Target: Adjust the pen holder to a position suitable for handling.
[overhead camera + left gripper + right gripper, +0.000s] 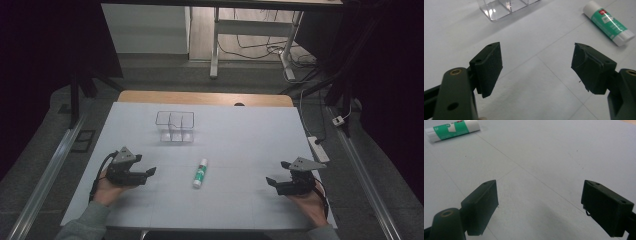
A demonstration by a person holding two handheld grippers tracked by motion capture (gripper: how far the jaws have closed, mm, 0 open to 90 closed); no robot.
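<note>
Both the left gripper (150,171) and the right gripper (271,182) are spread wide, holding nothing. The white-and-green glue stick (200,173), lying at 6 o'clock from the clear plastic organiser (174,126), is round. It may roll away if one jaw pushes it first.

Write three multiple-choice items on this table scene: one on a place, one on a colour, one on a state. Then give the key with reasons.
1. Where does the glue stick lie?
A. Inside the clear organizer
B. On the table between the two grippers
C. In the right gripper

2. What colour is the glue stick's label?
A. Green
B. Red
C. Blue

3. How do the left gripper and right gripper stand?
A. Both shut
B. One shut on the stick
C. Both open, holding nothing

Key: B, it lies flat nearer than the clear organizer; A, green band on a white tube; C, wide gaps between both pairs of jaws.
</note>
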